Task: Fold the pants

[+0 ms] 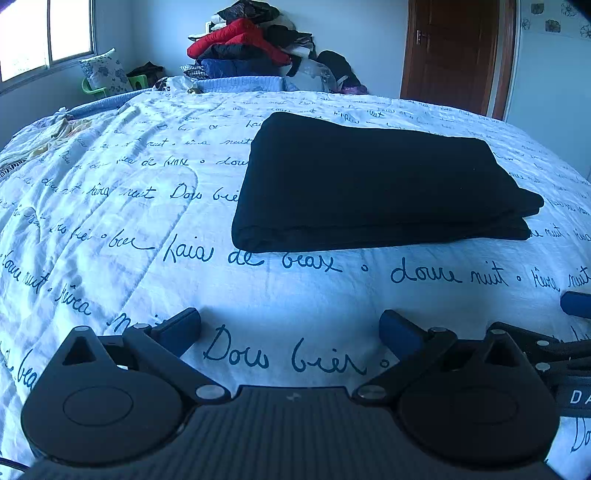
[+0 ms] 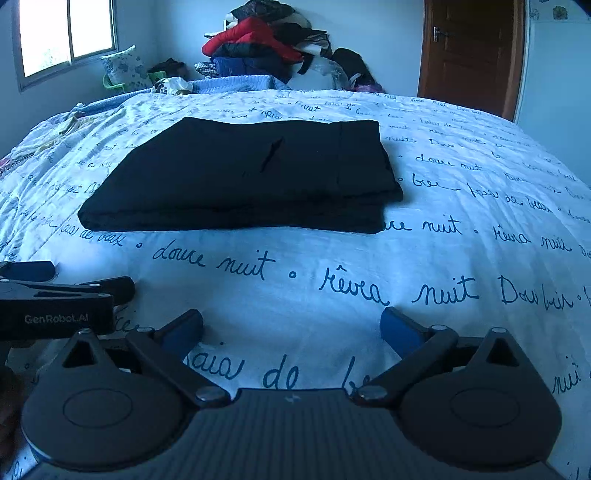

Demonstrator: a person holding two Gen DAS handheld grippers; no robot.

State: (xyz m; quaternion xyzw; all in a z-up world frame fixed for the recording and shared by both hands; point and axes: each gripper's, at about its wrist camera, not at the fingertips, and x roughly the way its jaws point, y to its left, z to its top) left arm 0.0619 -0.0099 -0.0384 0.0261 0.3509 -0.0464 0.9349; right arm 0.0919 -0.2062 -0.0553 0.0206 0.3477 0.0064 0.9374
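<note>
dim bluish daylight from window (image 1: 44, 37); fisheye-warped edges.

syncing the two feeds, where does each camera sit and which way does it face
Left wrist: rides the left tongs, angled down across the bed at the folded black pants; own open fingers show, right tongs at the right edge.
Right wrist: rides the right tongs, same heading; own open fingers show, left tongs at the left edge.
Shared: pants, bed, clothes pile, door, window.
</note>
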